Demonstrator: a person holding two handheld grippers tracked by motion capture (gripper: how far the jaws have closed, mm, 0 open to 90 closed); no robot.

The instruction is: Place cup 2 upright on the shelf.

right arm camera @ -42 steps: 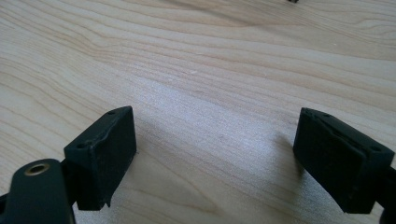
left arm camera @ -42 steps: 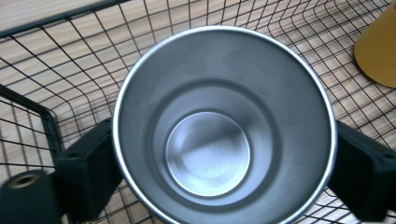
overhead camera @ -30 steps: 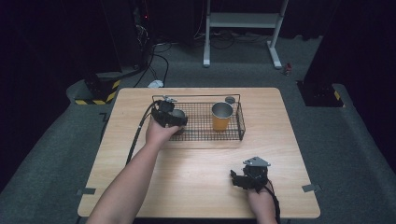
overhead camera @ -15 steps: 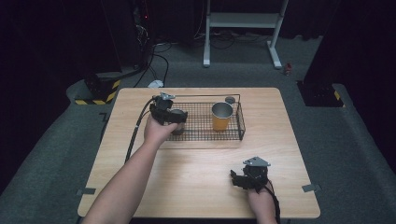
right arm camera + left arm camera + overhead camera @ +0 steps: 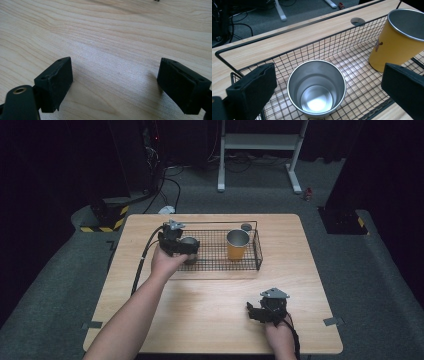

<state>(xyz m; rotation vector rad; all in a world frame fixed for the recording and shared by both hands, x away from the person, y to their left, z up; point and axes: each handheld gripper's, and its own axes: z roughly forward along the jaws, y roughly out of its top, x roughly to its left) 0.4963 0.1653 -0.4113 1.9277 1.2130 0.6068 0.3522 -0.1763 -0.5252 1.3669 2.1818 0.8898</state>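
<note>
Steel cup (image 5: 316, 88) sits between left tool's (image 5: 329, 87) spread jaws.

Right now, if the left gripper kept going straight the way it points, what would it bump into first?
Probably the steel cup in the wire basket, standing between the open jaws of the left gripper.

- The high view looks forward and down from the person's side, taking in the whole tabletop (image 5: 210, 320), with the floor beyond at 12 o'clock.
- The left gripper view sits close above the wire basket (image 5: 352, 32), facing down into the steel cup (image 5: 316, 87), the yellow cup (image 5: 398, 42) at 2 o'clock; the high view shares this basket (image 5: 257, 251) and both cups.
- The right gripper view looks down very near bare wood (image 5: 112, 37), shared with the high view's front right.
</note>
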